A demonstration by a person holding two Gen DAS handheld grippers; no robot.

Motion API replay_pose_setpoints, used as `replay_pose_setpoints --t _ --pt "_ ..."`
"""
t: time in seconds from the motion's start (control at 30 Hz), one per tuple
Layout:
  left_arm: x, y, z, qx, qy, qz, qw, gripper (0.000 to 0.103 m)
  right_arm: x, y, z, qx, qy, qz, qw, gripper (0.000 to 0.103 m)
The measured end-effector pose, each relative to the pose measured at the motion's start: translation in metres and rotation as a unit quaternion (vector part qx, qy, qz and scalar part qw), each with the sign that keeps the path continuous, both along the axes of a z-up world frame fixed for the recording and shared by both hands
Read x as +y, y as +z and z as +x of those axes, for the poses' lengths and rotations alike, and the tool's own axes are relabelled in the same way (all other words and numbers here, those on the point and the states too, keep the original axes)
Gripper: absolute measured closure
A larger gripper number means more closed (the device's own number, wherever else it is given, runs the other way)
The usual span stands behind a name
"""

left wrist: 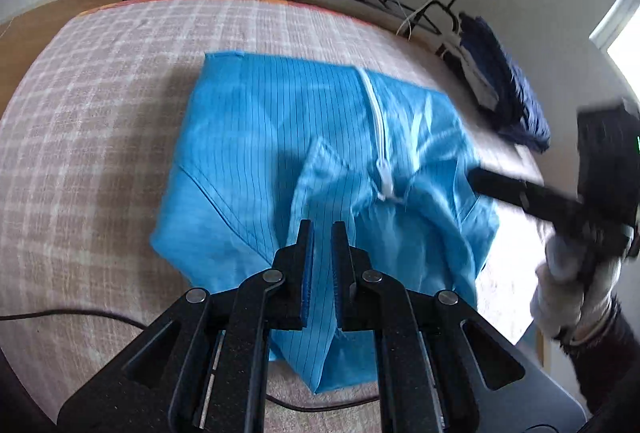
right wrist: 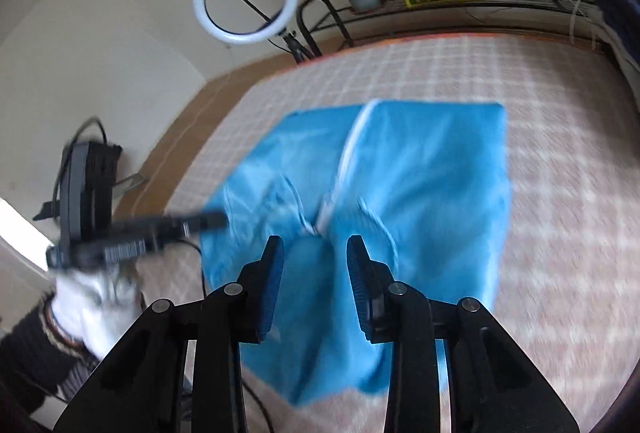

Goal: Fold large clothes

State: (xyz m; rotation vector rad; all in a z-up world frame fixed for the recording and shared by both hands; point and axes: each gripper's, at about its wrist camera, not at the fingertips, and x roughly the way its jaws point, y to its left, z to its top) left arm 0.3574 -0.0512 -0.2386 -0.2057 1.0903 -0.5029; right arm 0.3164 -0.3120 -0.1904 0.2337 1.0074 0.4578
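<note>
Hovering over the collar, left gripper point(left wrist: 322, 233) was nearly closed, nothing pinched | right gripper point(right wrist: 316, 249) stood part open, empty | blue garment point(left wrist: 280, 137) lay partly folded, white zipper point(left wrist: 376, 121) up, on checked bedcover point(left wrist: 100, 93)

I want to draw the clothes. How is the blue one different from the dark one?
The blue garment is bright, with thin stripes and a white zipper; the dark pile is navy. The blue garment lies mid-bed; the dark pile sits at the edge. Both rest on the checked cover.
</note>
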Motion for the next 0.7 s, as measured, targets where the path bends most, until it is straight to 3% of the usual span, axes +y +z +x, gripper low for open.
replay_pose_setpoints --t 0.1,0.2,0.3,0.4,0.43,0.6,0.7 --pt "-0.002 -0.006 -0.006 0.003 -0.003 0.016 0.9999 0.097 0.004 -0.018 0.029 0.028 -0.025 -0.044 0.998 0.072" --pt "0.005 -0.005 -0.013 -0.003 0.006 0.032 0.9995 0.097 -0.010 -0.023 0.032 0.061 -0.056 -0.095 0.992 0.072" --pt "0.015 -0.006 -0.020 0.006 0.019 0.034 0.9992 0.093 -0.029 -0.004 0.010 0.047 -0.081 -0.075 0.993 0.072" --pt "0.024 -0.012 -0.036 0.032 0.029 0.024 0.9988 0.063 -0.038 0.015 -0.026 0.054 -0.080 -0.047 0.994 0.063" --pt "0.025 -0.016 -0.042 0.048 0.031 0.015 0.9983 0.059 -0.036 0.018 -0.039 0.064 -0.076 -0.040 0.994 0.063" --pt "0.023 -0.039 -0.061 0.137 0.050 -0.029 0.9888 0.058 -0.024 -0.004 -0.079 0.149 -0.059 0.026 0.987 0.059" --pt "0.018 -0.049 -0.066 0.148 0.066 -0.008 0.9867 0.058 -0.017 -0.022 -0.080 0.178 -0.078 0.030 0.980 0.059"
